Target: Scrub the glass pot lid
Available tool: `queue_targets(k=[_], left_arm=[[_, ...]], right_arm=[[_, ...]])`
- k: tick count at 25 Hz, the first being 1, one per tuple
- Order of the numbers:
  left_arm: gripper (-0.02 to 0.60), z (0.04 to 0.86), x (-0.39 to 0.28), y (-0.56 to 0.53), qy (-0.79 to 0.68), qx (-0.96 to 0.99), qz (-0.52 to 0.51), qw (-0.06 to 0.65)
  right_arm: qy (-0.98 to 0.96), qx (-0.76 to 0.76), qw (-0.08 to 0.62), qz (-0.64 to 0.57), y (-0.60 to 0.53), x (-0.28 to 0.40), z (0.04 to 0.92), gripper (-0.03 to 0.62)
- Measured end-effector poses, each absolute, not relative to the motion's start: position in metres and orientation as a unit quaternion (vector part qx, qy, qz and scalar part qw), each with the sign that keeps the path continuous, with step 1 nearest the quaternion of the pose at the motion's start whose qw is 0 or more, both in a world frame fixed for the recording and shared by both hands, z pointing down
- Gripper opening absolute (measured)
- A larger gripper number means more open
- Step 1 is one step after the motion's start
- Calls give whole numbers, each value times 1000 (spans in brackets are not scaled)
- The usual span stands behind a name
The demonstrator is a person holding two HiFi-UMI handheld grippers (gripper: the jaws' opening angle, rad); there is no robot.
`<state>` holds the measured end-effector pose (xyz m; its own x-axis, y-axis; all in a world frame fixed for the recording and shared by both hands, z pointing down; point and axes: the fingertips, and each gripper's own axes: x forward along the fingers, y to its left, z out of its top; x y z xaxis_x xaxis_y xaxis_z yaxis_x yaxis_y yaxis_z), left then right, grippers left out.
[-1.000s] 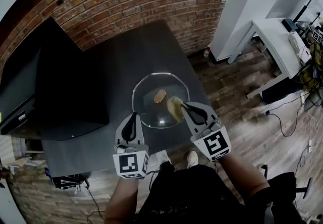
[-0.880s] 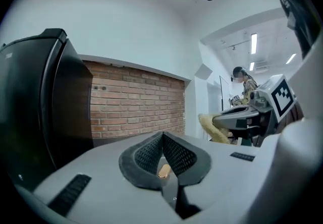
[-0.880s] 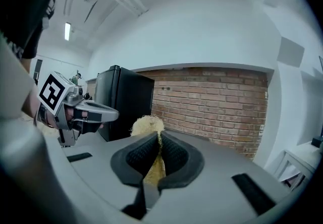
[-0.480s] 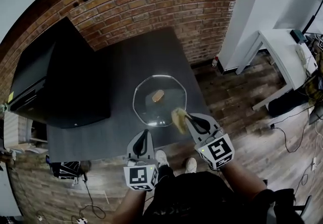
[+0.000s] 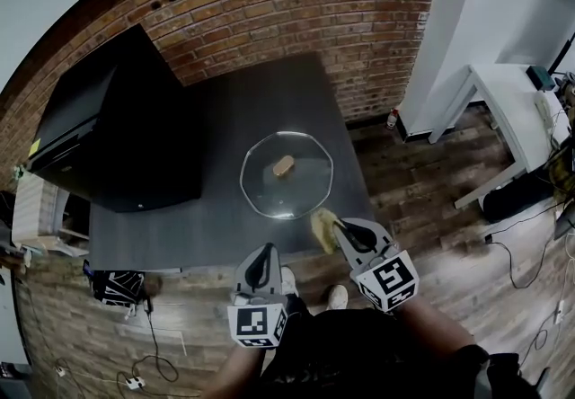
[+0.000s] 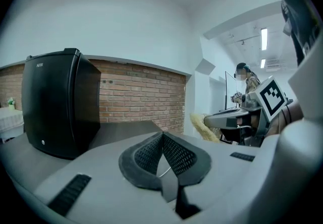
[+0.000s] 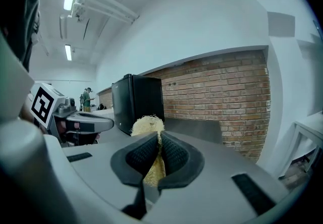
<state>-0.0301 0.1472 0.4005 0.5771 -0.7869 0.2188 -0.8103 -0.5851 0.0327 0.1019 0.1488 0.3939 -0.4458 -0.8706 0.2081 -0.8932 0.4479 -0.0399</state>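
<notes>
Scrubbing seems not under way: right gripper [image 5: 336, 226] clenches the scrubber [image 5: 322, 228] just below the glass lid [image 5: 286, 174], left gripper [image 5: 265, 255] clenched empty.

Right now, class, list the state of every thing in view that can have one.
glass pot lid: flat on the table, knob up, untouched.
scrubber: clamped in the right gripper, off the lid, by its near rim.
left gripper: shut, empty.
right gripper: shut on the scrubber.
black fridge: door shut.

lid [image 5: 286, 175] on table [image 5: 225, 119], fridge [image 5: 117, 137] left, both grippers nearer the person.
</notes>
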Motion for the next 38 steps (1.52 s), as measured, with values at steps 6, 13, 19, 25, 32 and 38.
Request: queue_targets(k=[6,13,19,25,32,38], left_arm=[[32,401,-26,158,-460,881,83,74],[32,404,-34,163,-468,875,82,91],[32,407,-37,160,-464,877,91,88],[32,410,-34,155,-457,880,96,86],[32,410,-33,147,-459,879,97,86],[32,409,-32,146,-459,879,100,82]], right_arm=[[-853,510,81,72,162,100,397,25],[-860,498,80,74,167,91,398,25],[-858,502,77,77,164,88,400,25],[-853,509,76,82,161,91,402,25],[-853,509,79,85,155,92,402,25],[-856,504,80,83,152,91,402,25]])
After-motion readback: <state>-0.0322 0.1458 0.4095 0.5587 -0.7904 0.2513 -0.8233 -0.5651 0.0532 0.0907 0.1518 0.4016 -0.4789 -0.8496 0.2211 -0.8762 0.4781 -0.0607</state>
